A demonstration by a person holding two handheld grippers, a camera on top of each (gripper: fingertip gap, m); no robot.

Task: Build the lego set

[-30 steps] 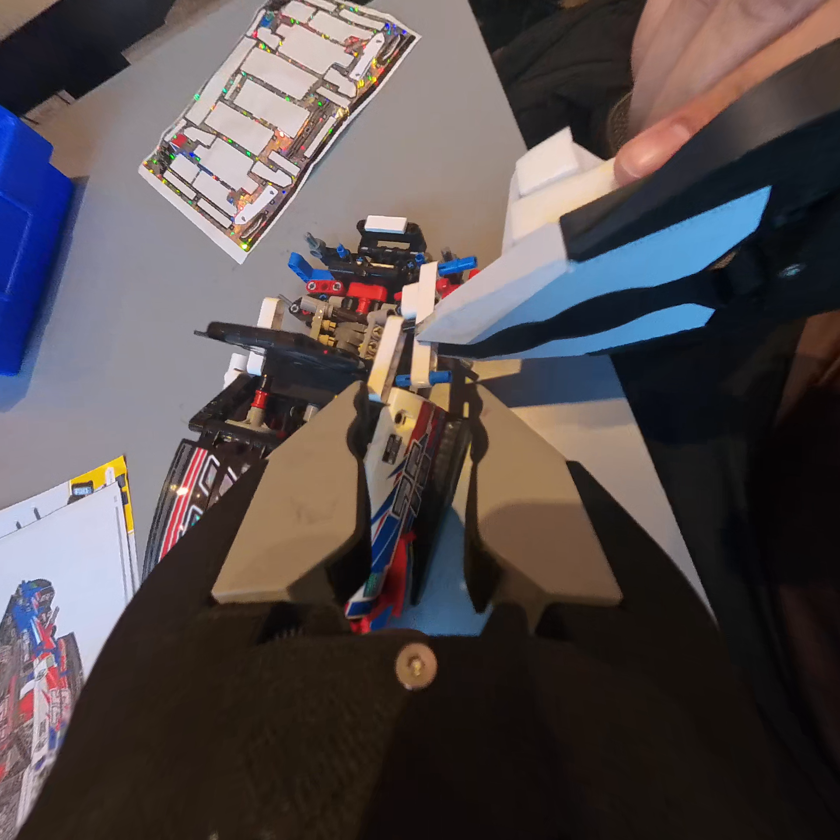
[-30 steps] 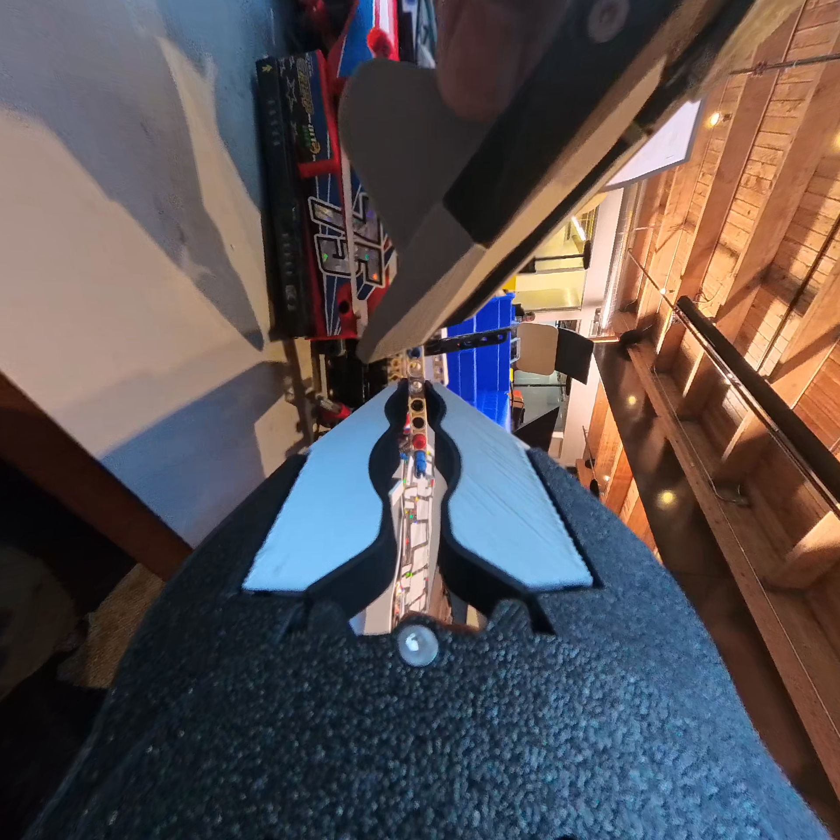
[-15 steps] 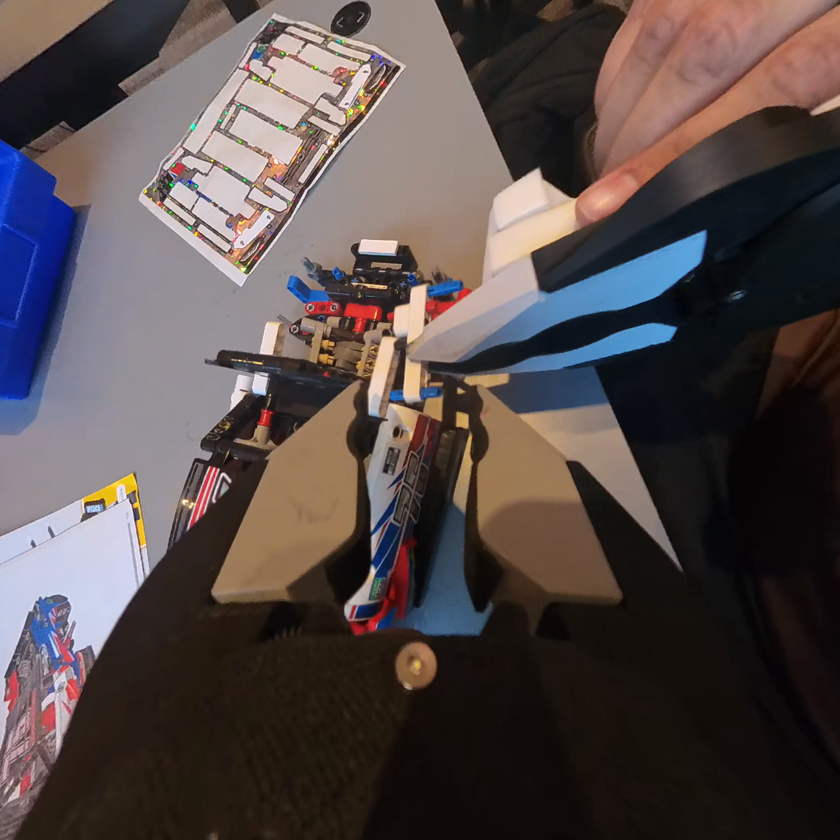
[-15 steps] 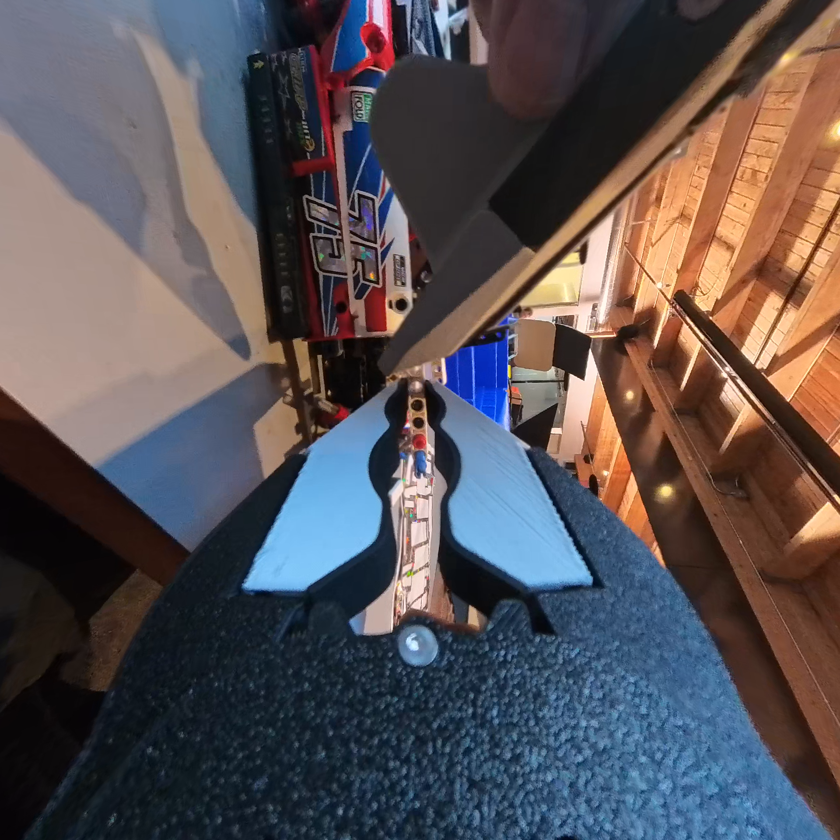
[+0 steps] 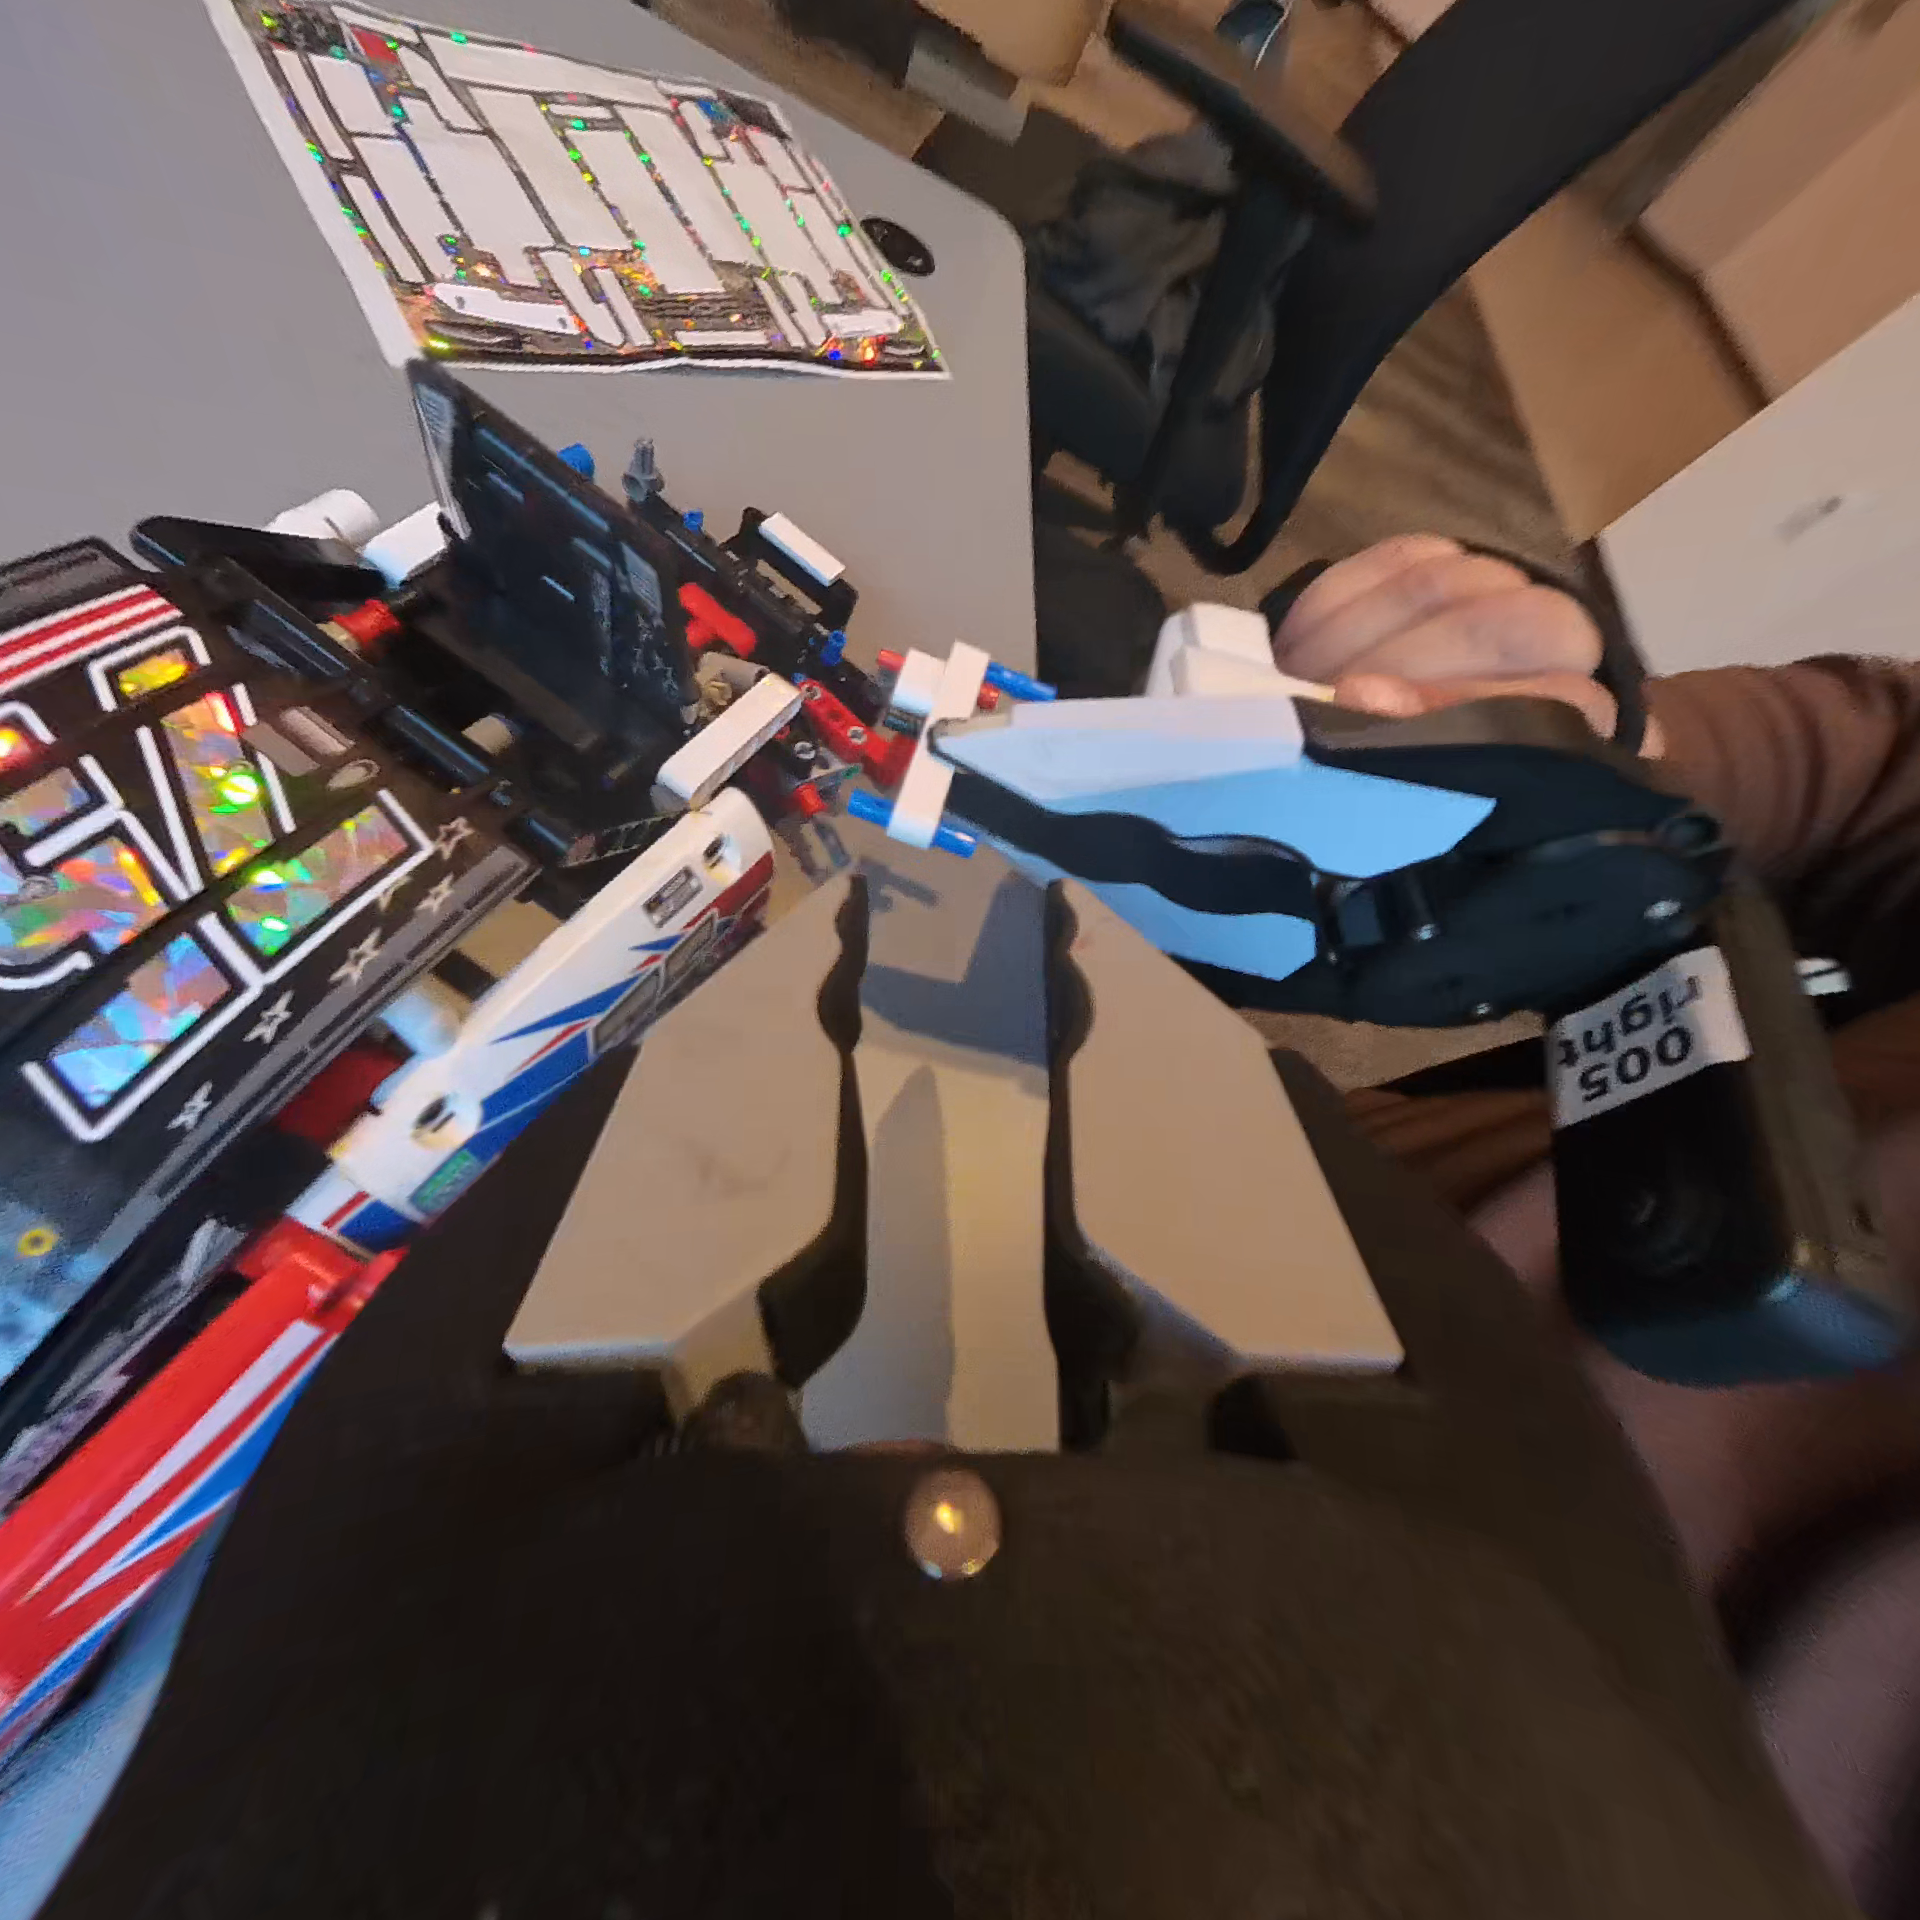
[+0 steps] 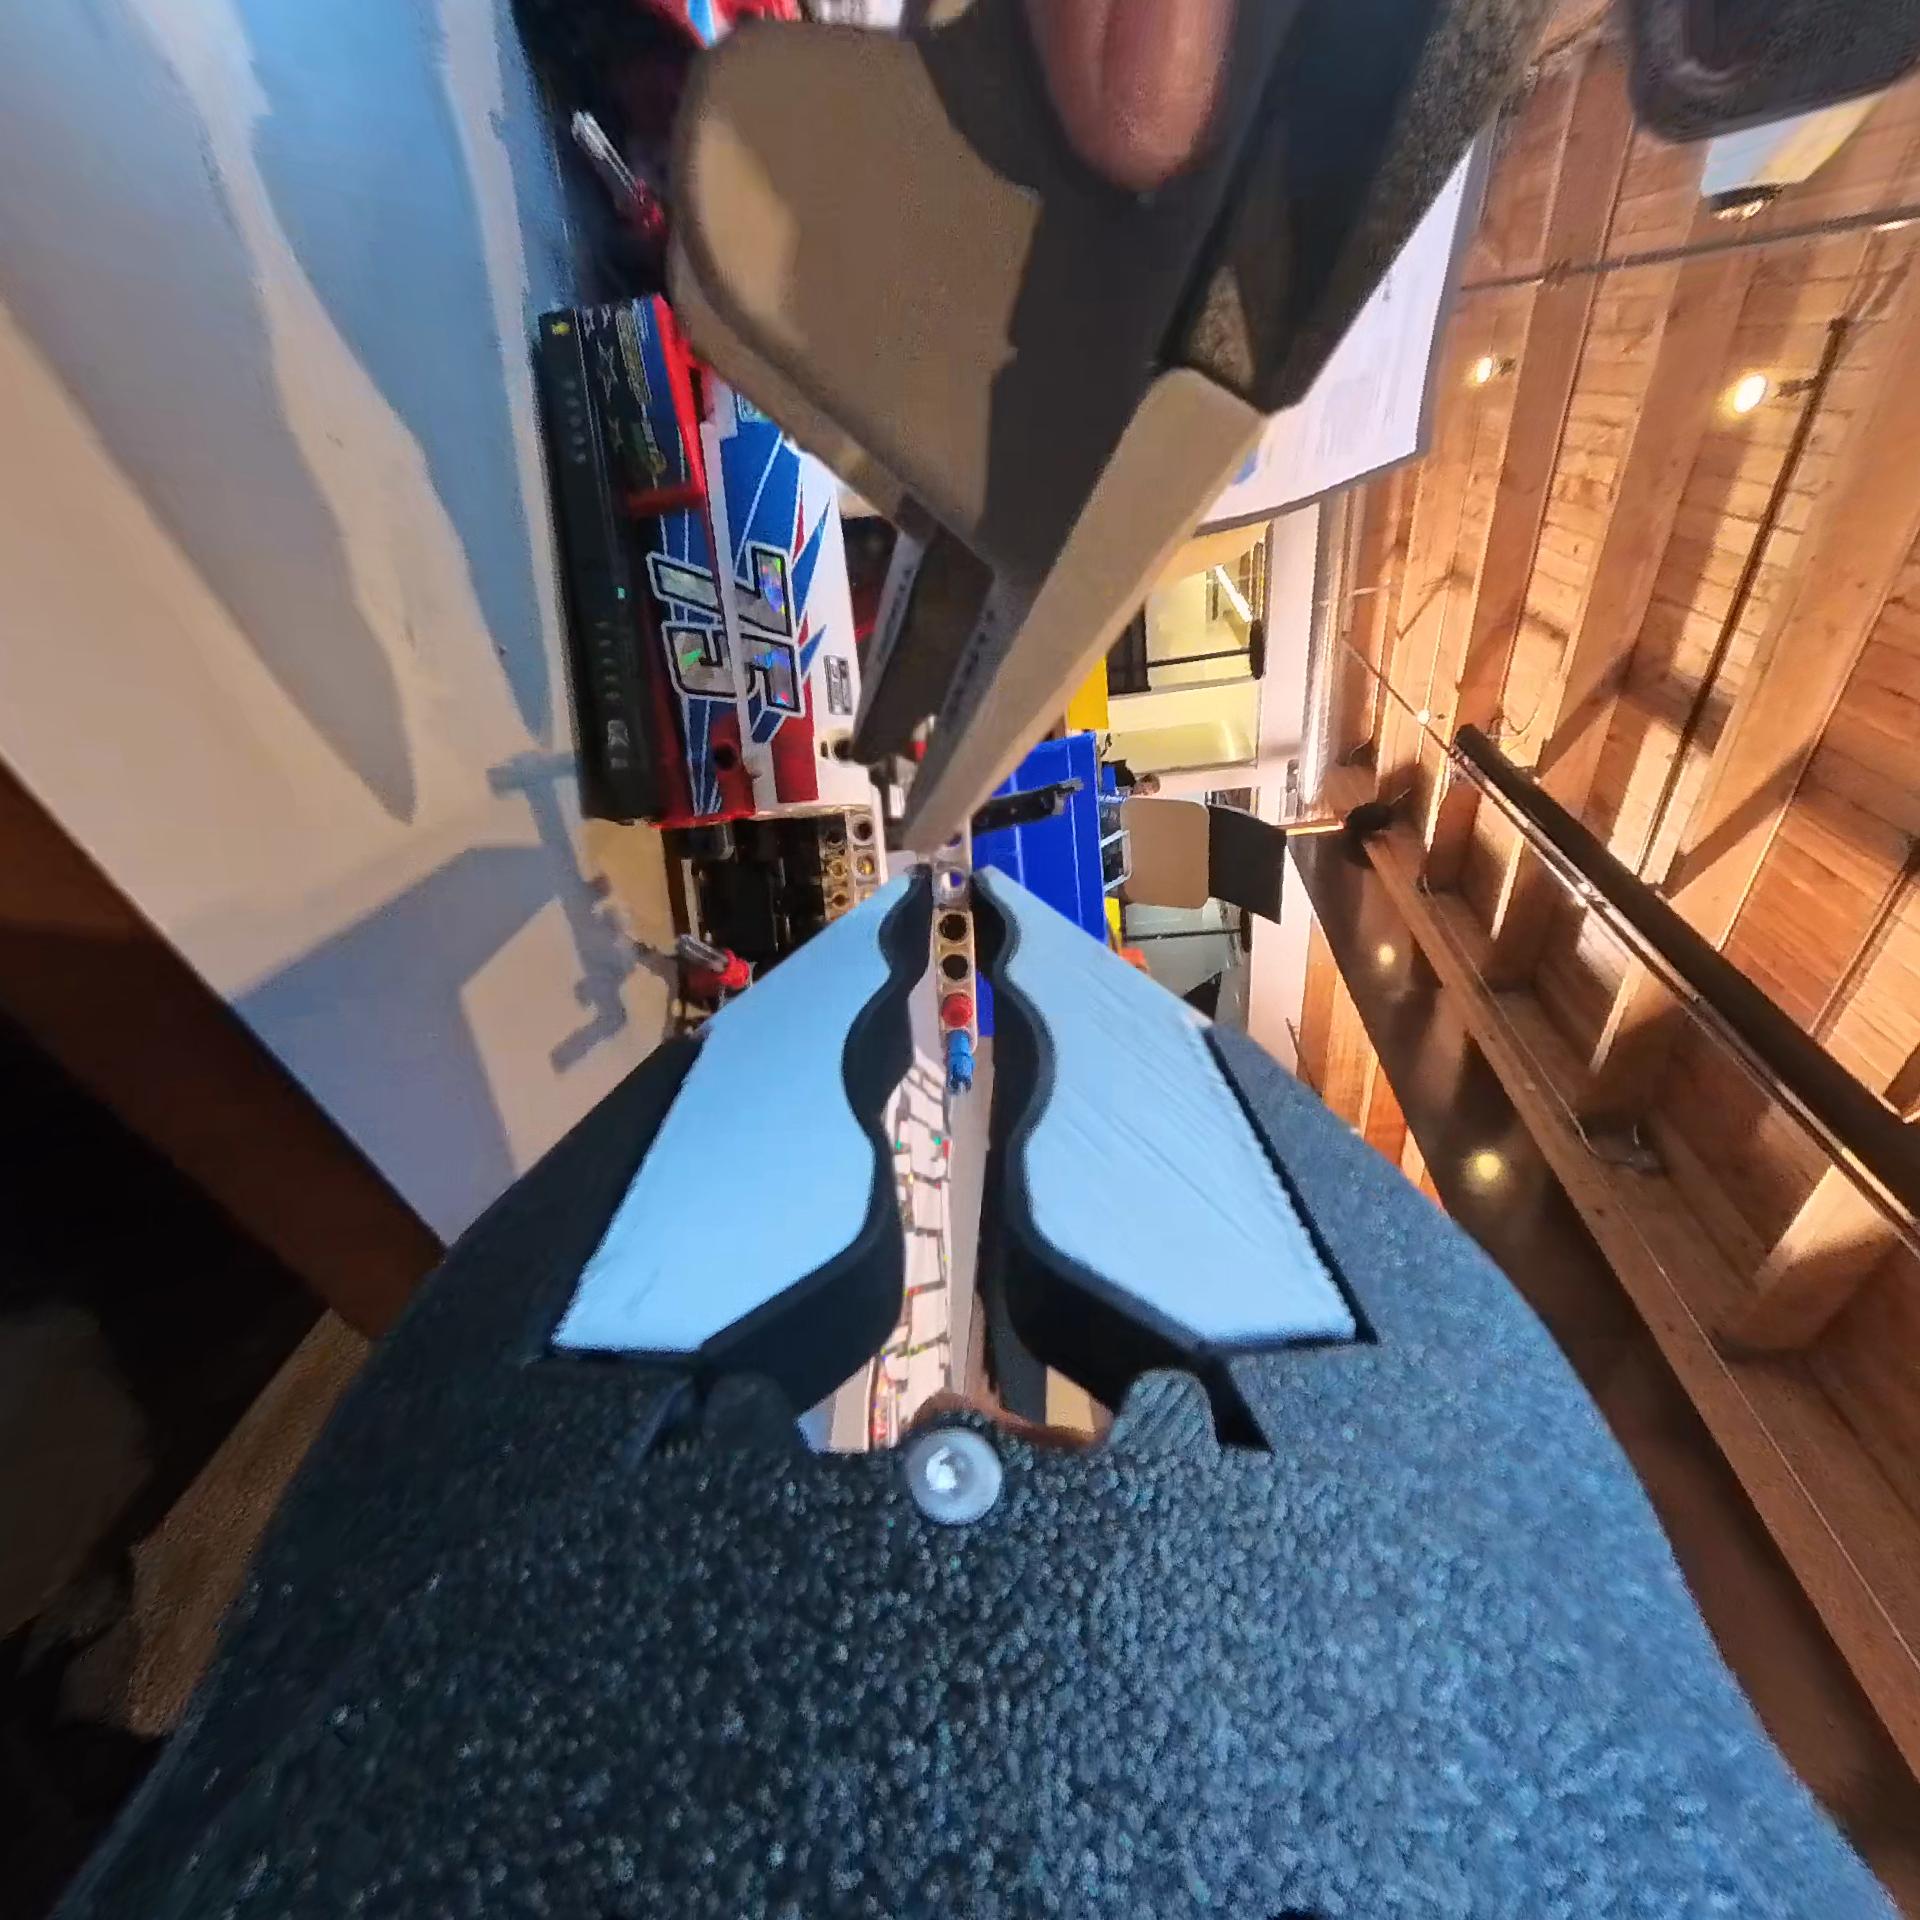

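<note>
The lego car (image 5: 239, 810) lies on the grey table (image 5: 156, 312); it is black, red, white and blue with shiny stickers. It also shows in the right wrist view (image 6: 727, 644). My left gripper (image 5: 951, 894) is open and empty, just right of the car's white side panel (image 5: 623, 966). My right gripper (image 5: 935, 740) comes in from the right and is shut on a white beam with blue pins (image 5: 928, 769) at the car's front end. The right wrist view shows the beam (image 6: 953, 935) between its pads, with the left gripper's grey fingers (image 6: 862, 260) above.
A used sticker sheet (image 5: 582, 197) lies at the back of the table. The table's edge runs down the right side, with a black chair (image 5: 1351, 208) and cardboard boxes (image 5: 1662, 260) beyond. A blue bin (image 6: 1039, 831) stands behind the car. Only a small space, under 4 cm, lies between the two pairs of fingers.
My left gripper has let go of the car's white side panel, opened and swung right of it. My right gripper still pinches the white beam at the car's front.
</note>
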